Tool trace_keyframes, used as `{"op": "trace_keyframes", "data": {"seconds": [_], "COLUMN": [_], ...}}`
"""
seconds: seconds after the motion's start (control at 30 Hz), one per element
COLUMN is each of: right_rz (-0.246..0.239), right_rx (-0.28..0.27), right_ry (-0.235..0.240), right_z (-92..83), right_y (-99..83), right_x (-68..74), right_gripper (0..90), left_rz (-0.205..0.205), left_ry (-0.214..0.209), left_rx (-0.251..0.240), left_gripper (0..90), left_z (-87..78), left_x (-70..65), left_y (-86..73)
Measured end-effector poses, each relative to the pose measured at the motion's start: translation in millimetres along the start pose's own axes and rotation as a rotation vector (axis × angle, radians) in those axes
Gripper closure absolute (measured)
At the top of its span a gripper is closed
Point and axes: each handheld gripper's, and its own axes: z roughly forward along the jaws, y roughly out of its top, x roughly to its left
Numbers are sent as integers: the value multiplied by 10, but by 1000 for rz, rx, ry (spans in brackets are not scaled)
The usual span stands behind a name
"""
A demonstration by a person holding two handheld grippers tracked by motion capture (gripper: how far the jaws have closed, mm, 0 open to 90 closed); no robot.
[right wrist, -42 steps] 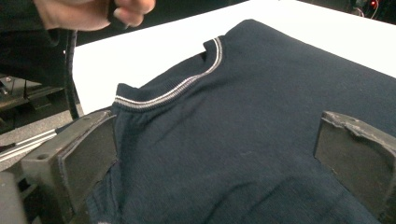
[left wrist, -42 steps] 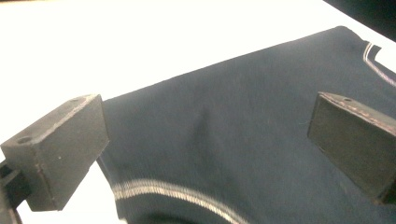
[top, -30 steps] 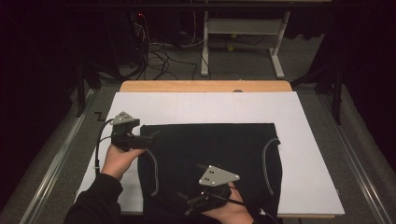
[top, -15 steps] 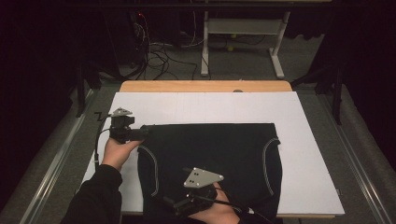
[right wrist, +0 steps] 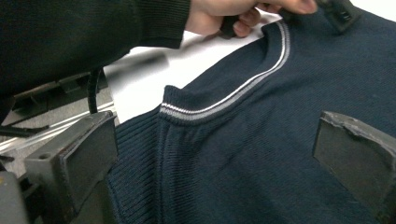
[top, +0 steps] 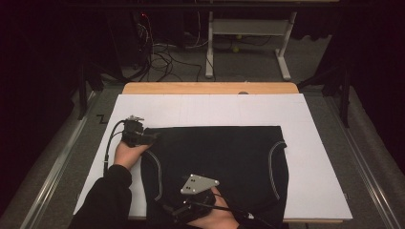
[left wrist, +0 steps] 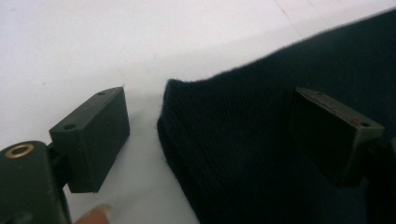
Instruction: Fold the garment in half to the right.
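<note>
One white sheet (top: 315, 143) covers the table, cables (top: 162, 57) behind. Up close, the dark sweater (left wrist: 261, 154) shows navy knit — left gripper (left wrist: 205, 135) narrowing, unclamped, astride its corner; right gripper (right wrist: 210, 163) apart.

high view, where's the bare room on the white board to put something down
Free: the wide strip of white board between the sweater's far edge and the wooden table edge, and the right-hand band beside the sweater. Crowded: the left gripper, jaws closing around the sweater's far left corner, and the near edge by the right gripper.
</note>
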Motion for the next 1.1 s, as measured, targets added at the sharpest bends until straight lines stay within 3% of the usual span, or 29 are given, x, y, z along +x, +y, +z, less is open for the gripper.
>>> {"op": "trace_keyframes", "data": {"seconds": [0.17,0.23,0.3,0.33,0.47,0.57,0.63,0.8,1.1], "right_rz": [-12,-14,-21,-24,-16,-15,-13,-19,-34], "right_rx": [25,37,40,43,58,72,91,127,202], "right_ry": [2,5,4,5,3,8,23,12,40], "right_z": [53,82,88,105,151,206,256,360,459], "right_y": [-18,-20,-18,-7,25,65,100,113,57], "right_x": [61,111,128,153,181,207,232,297,362], "right_gripper": [12,17,18,26,39,64,130,149,175], "left_rz": [-5,-14,-13,-16,-19,-14,-16,-21,-20], "left_ry": [40,49,54,35,0,-17,-22,-46,-38], "left_rx": [-24,-40,-41,-52,-56,-61,-68,-105,-99], "left_gripper": [189,315,332,459,688,719,721,721,719], "left_z": [-6,-16,-17,-29,-40,-46,-55,-90,-82], "left_x": [-12,-10,-16,-12,-5,-2,5,20,13], "left_y": [-39,-57,-60,-76,-93,-102,-108,-136,-132]}}
